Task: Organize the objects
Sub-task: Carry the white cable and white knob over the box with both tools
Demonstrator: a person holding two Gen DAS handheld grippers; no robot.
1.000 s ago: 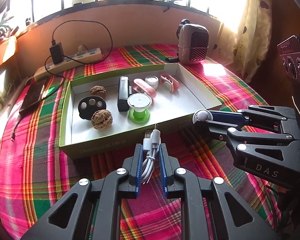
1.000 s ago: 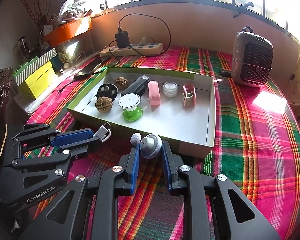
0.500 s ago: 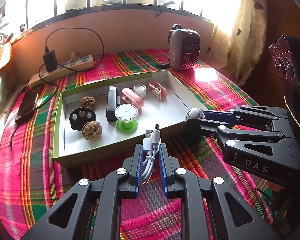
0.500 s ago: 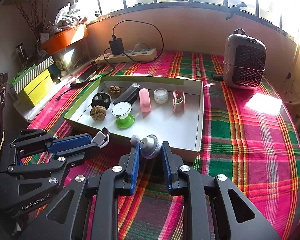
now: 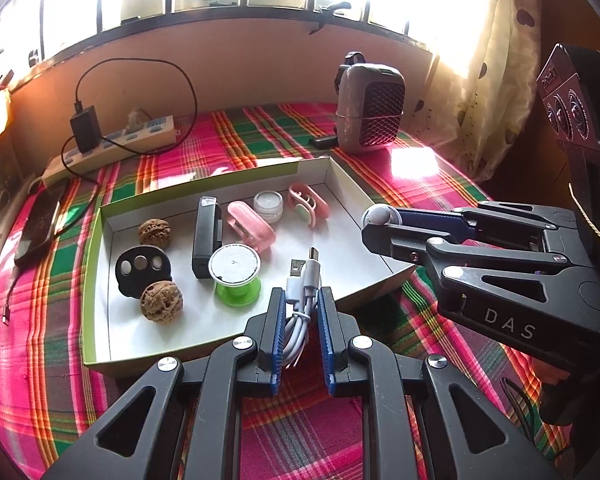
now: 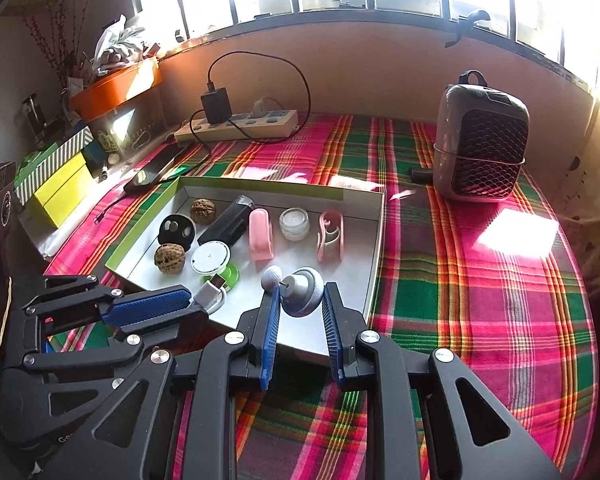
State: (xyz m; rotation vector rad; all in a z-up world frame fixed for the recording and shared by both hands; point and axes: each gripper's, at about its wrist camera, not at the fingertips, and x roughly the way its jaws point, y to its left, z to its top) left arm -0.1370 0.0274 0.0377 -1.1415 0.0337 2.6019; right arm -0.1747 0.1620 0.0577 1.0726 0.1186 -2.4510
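Left gripper (image 5: 300, 320) clamped on bundled white USB cable (image 5: 300, 300), plugs protruding above the pads, over the near wall of the box (image 5: 96, 264). Risk: loose loops slipping out or snagging that wall; plugs knocking the green-based spool (image 5: 236, 276) just ahead on release. Right gripper (image 6: 300, 308) closed on silver domed piece with small ball (image 6: 302, 290), above the box's bare near corner. Risk: rounded metal squirting from the pads, rolling into the pink clip (image 6: 331, 236).
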